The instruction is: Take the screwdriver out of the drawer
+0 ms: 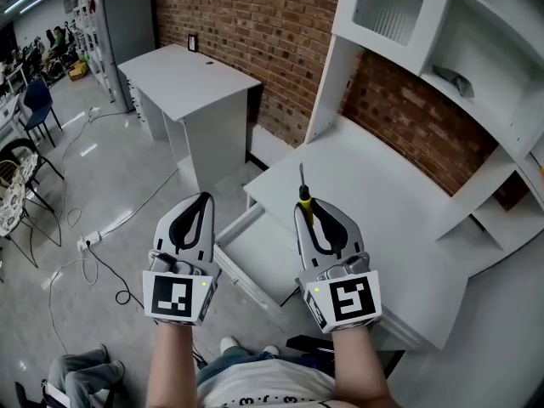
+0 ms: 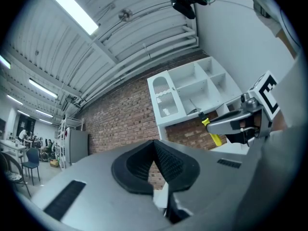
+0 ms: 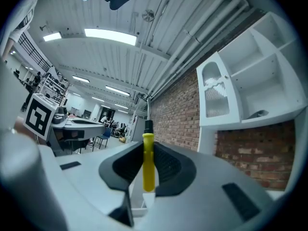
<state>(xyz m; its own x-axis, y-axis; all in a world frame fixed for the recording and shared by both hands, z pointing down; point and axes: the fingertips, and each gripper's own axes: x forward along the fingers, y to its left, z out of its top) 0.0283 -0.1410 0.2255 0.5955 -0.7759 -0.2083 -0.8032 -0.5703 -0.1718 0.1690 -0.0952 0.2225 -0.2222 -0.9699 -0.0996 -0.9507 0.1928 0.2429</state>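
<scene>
**Screwdriver is out of the drawer and in your right tongs**

Your right tongs (image 1: pixel 309 209) are clamped on the screwdriver (image 3: pixel 148 163). The pads press on its yellow handle from both sides, and the black collar and metal shaft stick out past the tips. In the head view the tool is lifted clear, pointing away from you, with its shaft over the edge of the white worktop (image 1: pixel 374 185).

Your left tongs (image 1: pixel 198 201) are together with nothing between them, held up beside the right ones and well off the furniture.

The drawer (image 1: pixel 255 257) stands pulled out below your hands, and the part of its floor that shows is bare. Your arms hide the near end.

So the core of the task looks done, since the tool is no longer inside. What is left, if anything, is probably setting it down somewhere such as the worktop. Pushing the drawer shut would be extra, as the task does not ask for it.
</scene>
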